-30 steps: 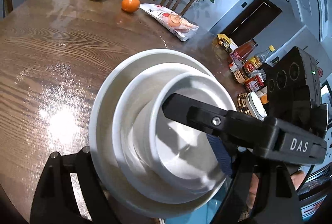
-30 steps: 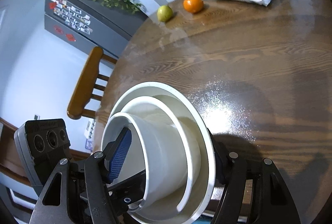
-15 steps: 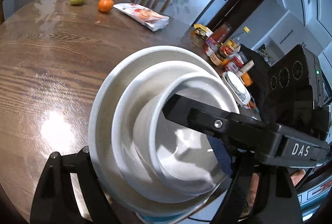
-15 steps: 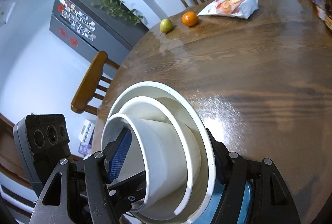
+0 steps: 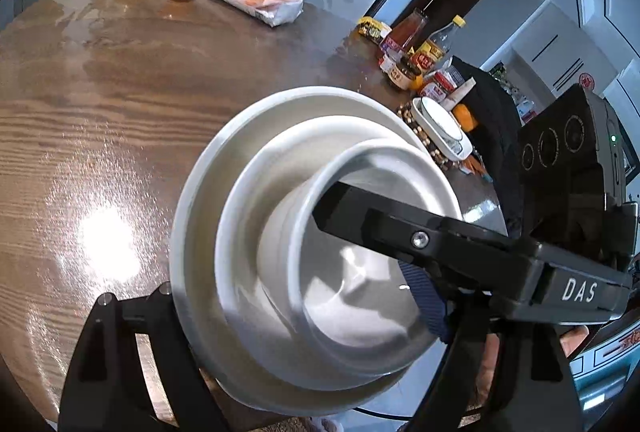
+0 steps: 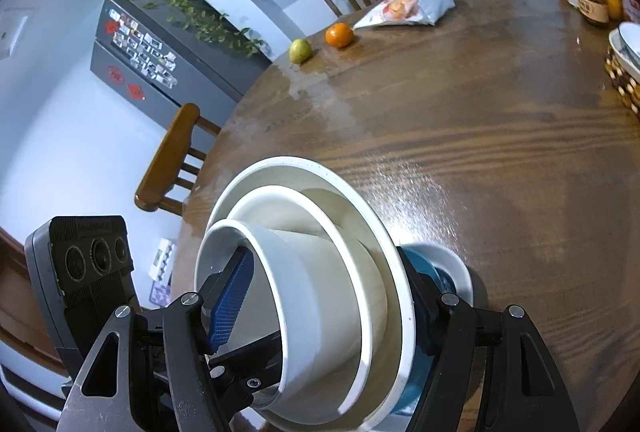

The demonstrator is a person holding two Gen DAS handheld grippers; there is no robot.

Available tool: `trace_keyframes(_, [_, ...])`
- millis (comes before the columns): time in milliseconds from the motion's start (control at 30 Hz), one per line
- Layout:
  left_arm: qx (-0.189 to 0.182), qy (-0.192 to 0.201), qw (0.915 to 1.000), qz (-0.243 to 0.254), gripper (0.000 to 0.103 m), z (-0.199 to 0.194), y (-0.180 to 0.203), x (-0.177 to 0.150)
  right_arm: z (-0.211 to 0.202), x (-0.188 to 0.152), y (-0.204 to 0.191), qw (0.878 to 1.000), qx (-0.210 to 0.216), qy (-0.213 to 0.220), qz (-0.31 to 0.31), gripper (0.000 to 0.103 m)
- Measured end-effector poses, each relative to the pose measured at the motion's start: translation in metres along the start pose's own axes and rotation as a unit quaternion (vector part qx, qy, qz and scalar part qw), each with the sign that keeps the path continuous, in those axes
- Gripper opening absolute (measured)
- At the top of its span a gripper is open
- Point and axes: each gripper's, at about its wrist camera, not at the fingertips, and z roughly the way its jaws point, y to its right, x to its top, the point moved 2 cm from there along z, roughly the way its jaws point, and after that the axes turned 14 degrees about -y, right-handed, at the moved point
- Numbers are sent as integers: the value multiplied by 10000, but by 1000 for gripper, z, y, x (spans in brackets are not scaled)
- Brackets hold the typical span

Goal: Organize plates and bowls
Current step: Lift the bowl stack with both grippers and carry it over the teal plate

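Stack [image 5: 320, 252] of white bowls pinched from both sides by left gripper [image 5: 304, 296] and right gripper [image 6: 320, 316], tilted above counter [image 6: 480, 152]. Risk: inner bowl slides out if tilt grows.

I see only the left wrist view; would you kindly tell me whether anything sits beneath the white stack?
Observer: Yes, a blue dish with a white rim sits on the table, partly hidden behind the stack.
Operator: How does the right claw hold the stack?
Observer: The right claw has one finger inside the top bowl and the other behind the plate.
Operator: Is anything beside the table there?
Observer: A chair.
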Motion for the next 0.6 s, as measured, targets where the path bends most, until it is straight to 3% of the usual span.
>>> trace_keyframes(600, [-87,-373,9992,-95,79,21,-3,-8,11,-16,17,9997,-111,-121,202,71])
